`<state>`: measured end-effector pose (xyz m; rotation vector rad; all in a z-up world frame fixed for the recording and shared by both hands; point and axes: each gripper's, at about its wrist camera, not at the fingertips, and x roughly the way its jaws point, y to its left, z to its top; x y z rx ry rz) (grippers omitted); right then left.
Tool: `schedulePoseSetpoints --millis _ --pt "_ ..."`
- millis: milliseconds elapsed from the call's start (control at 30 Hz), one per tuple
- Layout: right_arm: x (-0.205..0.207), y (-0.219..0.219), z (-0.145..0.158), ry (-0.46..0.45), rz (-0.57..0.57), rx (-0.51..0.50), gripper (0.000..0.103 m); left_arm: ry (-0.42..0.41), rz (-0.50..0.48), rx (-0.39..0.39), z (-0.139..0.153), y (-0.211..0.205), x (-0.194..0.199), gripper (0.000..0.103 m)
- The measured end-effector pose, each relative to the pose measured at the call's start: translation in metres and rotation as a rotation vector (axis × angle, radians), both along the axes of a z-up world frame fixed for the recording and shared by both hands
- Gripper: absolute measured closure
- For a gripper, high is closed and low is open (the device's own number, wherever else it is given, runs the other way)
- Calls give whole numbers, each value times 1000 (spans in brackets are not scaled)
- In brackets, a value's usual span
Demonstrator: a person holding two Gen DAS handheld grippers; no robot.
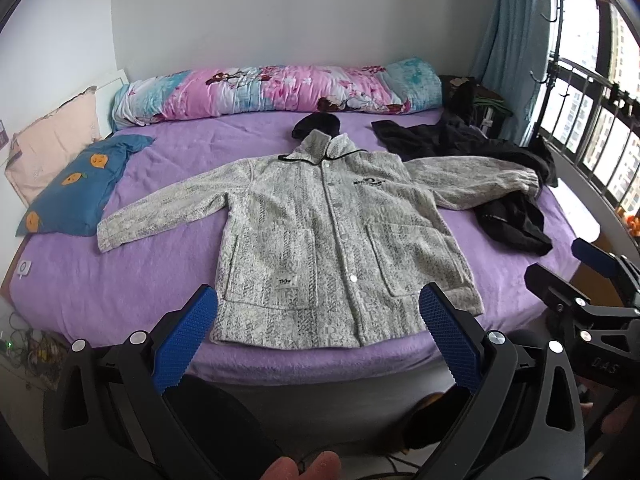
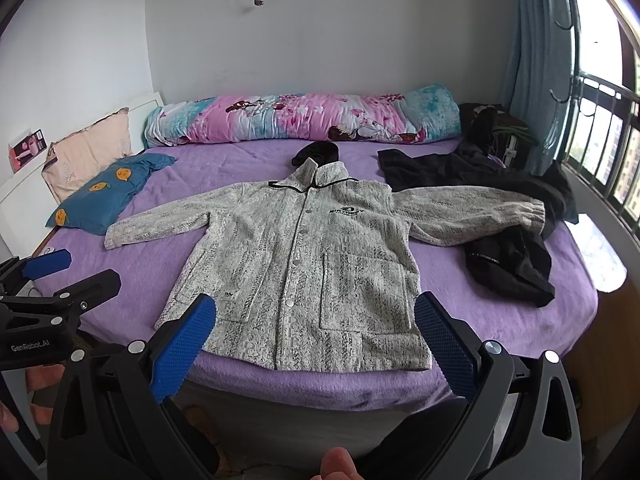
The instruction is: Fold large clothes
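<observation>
The jacket [image 1: 324, 236], grey and fleecy, lies flat and face up on the purple bed [image 1: 160, 280], buttoned, with both sleeves spread outward and its hem close to the near edge of the bed. A black hood [image 1: 316, 125] lies at its collar. The left gripper [image 1: 316, 336] is released: its blue pads [image 1: 184, 338] stand wide apart above the near bed edge, level with the hem, with nothing between them. The right gripper [image 2: 314, 340] is likewise released, jaws fully spread and empty, positioned above the same edge in front of the hem. Neither tool touches the jacket. In the left view the right gripper appears at the right margin; in the right view the left gripper appears at the left margin. Black clothes [image 1: 508, 184] lie beside and partly under the jacket's right-hand sleeve. A blue pillow [image 1: 76, 192] rests near the other sleeve. A rolled floral quilt [image 1: 276, 92] lies along the wall.
</observation>
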<state>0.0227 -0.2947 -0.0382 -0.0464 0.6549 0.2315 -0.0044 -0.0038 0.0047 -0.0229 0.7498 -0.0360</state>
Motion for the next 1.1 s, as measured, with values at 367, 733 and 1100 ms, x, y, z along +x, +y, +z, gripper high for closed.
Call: schedulePoseSetpoints --millis 367,733,1100 --pt "0 -5 1 6 -2 47 6 -19 80 -25 12 18 1 6" --pt "1 -8 5 -6 -29 38 6 -4 64 0 5 14 2 6" --pt "3 -8 2 8 -30 42 6 1 65 11 5 13 2 6"
